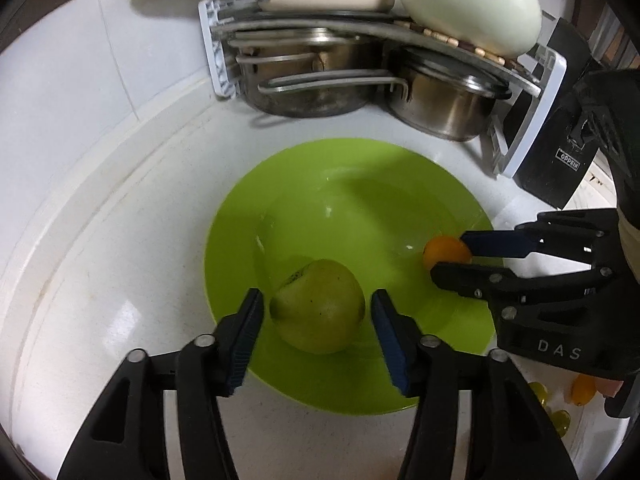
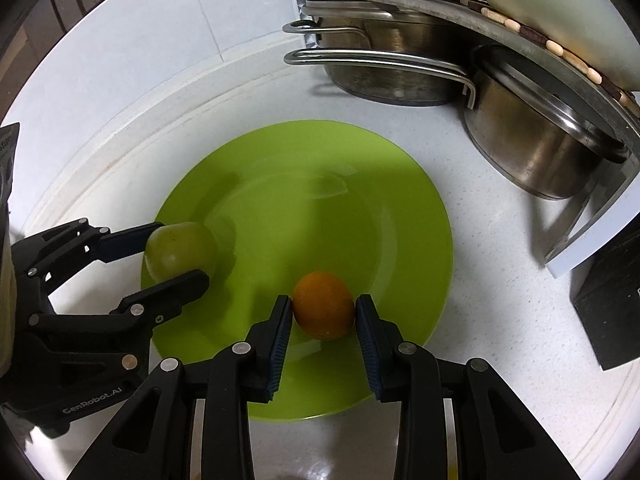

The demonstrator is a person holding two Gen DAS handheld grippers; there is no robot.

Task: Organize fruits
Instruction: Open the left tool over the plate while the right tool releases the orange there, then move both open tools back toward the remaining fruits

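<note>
Plate (image 2: 304,200), lime green and round, on a white speckled surface (image 2: 480,280), seen from both wrist views. Green apple (image 1: 318,306) lies on the plate's near-left part, between the blue pads of the left tool (image 1: 316,336); a clear gap shows on each side of the fruit in the left wrist view, so the jaws stand partly apart without pressing on it. In the right wrist view the same tool (image 2: 182,250) reaches in from the left, one finger behind the apple (image 2: 180,250) and one in front. Small orange fruit (image 2: 323,305) sits on the plate's near part, between the pads of the right tool (image 2: 323,322); both pads lie against its sides in a narrow grip. In the left wrist view that tool (image 1: 448,252) enters from the right around the orange fruit (image 1: 446,253). Behind the plate, steel pots (image 1: 444,108) stand under a white rack (image 1: 532,112) bearing cream cookware (image 1: 468,4). A black box (image 2: 608,312) stands at the right.
</note>
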